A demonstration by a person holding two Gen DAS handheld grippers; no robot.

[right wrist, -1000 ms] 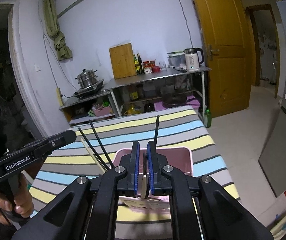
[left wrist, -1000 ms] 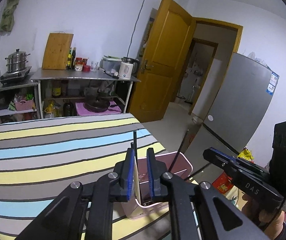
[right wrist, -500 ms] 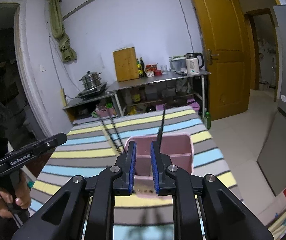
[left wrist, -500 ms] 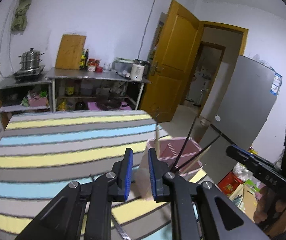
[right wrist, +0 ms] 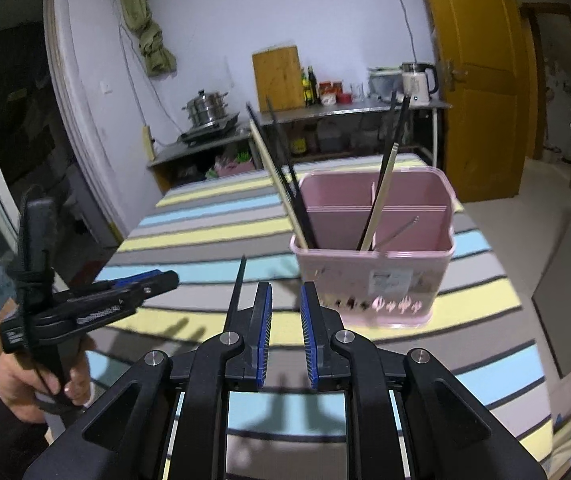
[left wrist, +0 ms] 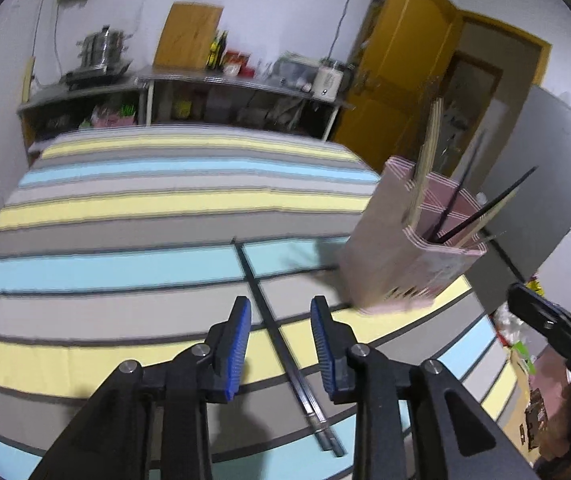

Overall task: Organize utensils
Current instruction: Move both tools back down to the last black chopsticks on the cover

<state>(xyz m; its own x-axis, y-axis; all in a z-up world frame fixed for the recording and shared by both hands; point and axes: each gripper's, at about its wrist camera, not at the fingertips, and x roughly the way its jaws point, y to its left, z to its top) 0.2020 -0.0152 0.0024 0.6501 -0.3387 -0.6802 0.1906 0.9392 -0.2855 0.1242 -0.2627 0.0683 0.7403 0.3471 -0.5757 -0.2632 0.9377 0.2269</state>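
Observation:
A pink utensil holder (right wrist: 373, 248) stands on the striped tablecloth (right wrist: 205, 232) and holds several black and pale chopsticks (right wrist: 381, 196); it also shows in the left wrist view (left wrist: 409, 256). A black chopstick (left wrist: 281, 344) lies on the cloth, running under and between the blue pads of my left gripper (left wrist: 281, 316), which is open and empty. The same chopstick shows in the right wrist view (right wrist: 235, 292). My right gripper (right wrist: 285, 300) is open and empty, short of the holder. The left gripper also shows at the left of the right view (right wrist: 141, 284).
A metal shelf counter (right wrist: 349, 110) at the far wall carries a cutting board, bottles, a kettle and a steamer pot (right wrist: 203, 106). A yellow door (right wrist: 477, 68) and a grey fridge (left wrist: 541, 184) stand to the right, beyond the table's edge.
Both grippers let go of their chopsticks, which now stand in the holder, and drew back and opened. The left gripper has dropped low over the loose black chopstick on the cloth.

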